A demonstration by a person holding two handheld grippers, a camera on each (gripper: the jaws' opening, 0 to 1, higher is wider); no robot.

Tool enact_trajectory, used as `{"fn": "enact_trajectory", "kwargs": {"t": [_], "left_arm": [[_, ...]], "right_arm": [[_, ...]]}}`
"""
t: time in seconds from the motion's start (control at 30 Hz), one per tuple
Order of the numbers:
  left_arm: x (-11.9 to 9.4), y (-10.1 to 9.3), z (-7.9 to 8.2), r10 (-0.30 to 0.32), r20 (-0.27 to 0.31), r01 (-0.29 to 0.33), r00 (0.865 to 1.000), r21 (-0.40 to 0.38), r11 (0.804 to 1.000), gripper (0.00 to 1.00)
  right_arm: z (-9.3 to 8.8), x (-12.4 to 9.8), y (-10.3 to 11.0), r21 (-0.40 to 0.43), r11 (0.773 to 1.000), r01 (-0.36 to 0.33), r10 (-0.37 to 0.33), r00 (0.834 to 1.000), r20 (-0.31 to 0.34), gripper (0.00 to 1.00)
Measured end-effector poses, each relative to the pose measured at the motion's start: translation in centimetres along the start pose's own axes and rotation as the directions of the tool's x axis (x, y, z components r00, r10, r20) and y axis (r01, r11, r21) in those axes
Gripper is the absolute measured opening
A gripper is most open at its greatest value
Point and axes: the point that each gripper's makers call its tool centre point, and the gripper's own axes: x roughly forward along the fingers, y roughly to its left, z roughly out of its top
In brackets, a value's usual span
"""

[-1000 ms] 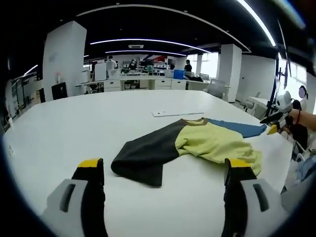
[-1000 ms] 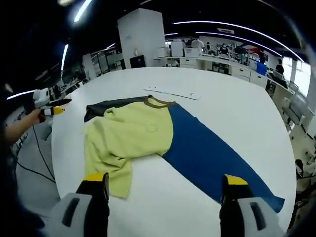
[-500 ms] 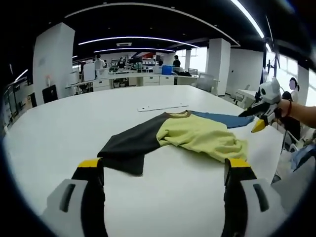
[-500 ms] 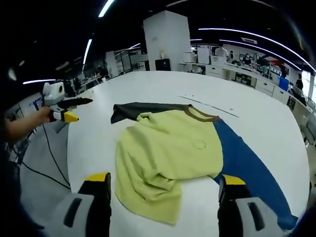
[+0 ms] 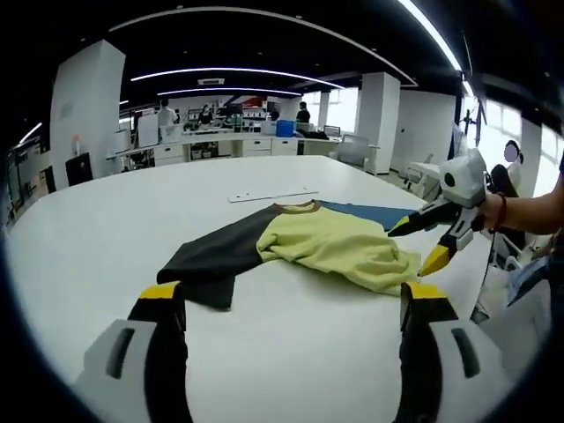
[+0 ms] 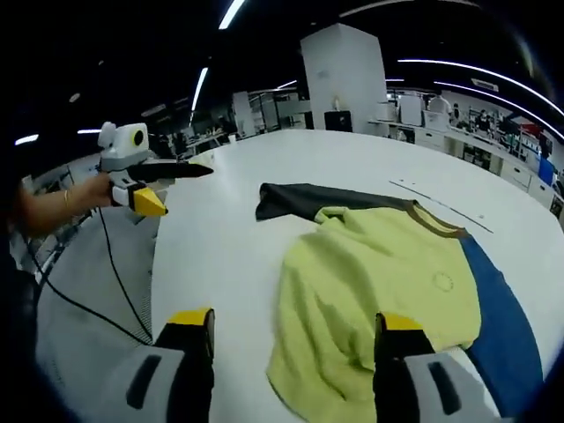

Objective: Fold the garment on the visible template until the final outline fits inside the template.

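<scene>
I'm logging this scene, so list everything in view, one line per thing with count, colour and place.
garment: one, yellow-green body with a dark sleeve and a blue sleeve, lying rumpled on the table.
table: one, white, large and rounded, under the garment.
template strip: one, white, flat on the table beyond the garment's collar.
pillars: several, white, in the office behind the table.
desks: a row, white, far behind the table, with people standing near them.
cable: one, dark, hanging below the left gripper off the table edge.
left gripper: one, white with yellow-tipped black jaws, open, held off the table edge.
right gripper: one, same colours, open, beside the garment's yellow hem.
</scene>
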Motion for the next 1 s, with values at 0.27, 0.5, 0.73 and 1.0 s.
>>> {"fn": "enact_trajectory", "kwargs": {"t": [0.27,0.5,0.73,1.0], "left_arm": [[-0.5,-0.6,-0.7,0.005,0.000,-0.005,1.000,-0.002,1.000,0.95],[-0.6,-1.2,-1.5,-0.005,-0.011,0.005,1.000,-0.030,1.000,0.92],[-1.0,-1.3,-2.5,-0.014,-0.042,0.013,0.999,-0.032,0.999,0.90],[-0.4,-1.8,-2.8,-0.027,-0.049,0.025,0.998,-0.047,0.999,0.89]], "right_arm": [[-1.1,2.0,1.9,-0.042,0.999,-0.008,0.006,1.000,-0.030,0.50],[-2.4,3.5,1.0,-0.023,0.999,0.043,-0.045,0.996,-0.073,0.26],[-3.9,4.1,0.0,-0.014,0.996,0.087,-0.088,0.988,-0.128,0.23],[-3.9,4.0,-1.4,-0.033,0.991,0.128,-0.131,0.984,-0.119,0.06]]}}
